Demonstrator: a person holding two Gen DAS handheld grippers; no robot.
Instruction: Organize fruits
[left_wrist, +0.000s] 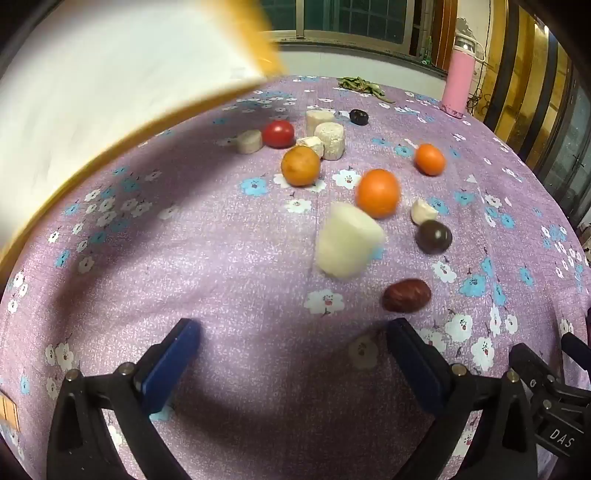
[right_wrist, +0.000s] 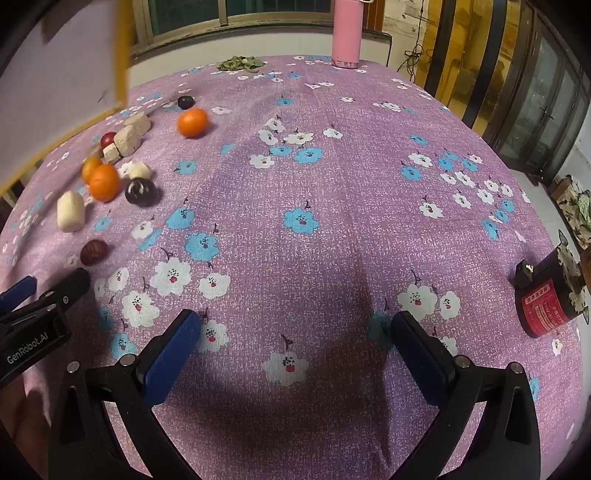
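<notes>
Fruits and pale chunks lie scattered on the purple floral tablecloth (left_wrist: 229, 258). In the left wrist view I see a blurred white chunk (left_wrist: 347, 242), orange fruits (left_wrist: 377, 192) (left_wrist: 300, 165) (left_wrist: 429, 159), a red tomato (left_wrist: 279, 133), a dark plum (left_wrist: 433, 236), a red date (left_wrist: 406, 295) and beige cylinders (left_wrist: 330, 140). My left gripper (left_wrist: 291, 363) is open and empty, just short of the date. My right gripper (right_wrist: 295, 356) is open and empty over bare cloth. The same pile shows at the far left there, with an orange (right_wrist: 104, 182) and the date (right_wrist: 94, 252).
A white tray with a yellow rim (left_wrist: 110, 92) is tilted in the air at the upper left, blurred. A pink bottle (left_wrist: 459, 83) and green leaves (left_wrist: 360, 85) stand at the far edge. A dark jar with a red label (right_wrist: 550, 295) sits at the right.
</notes>
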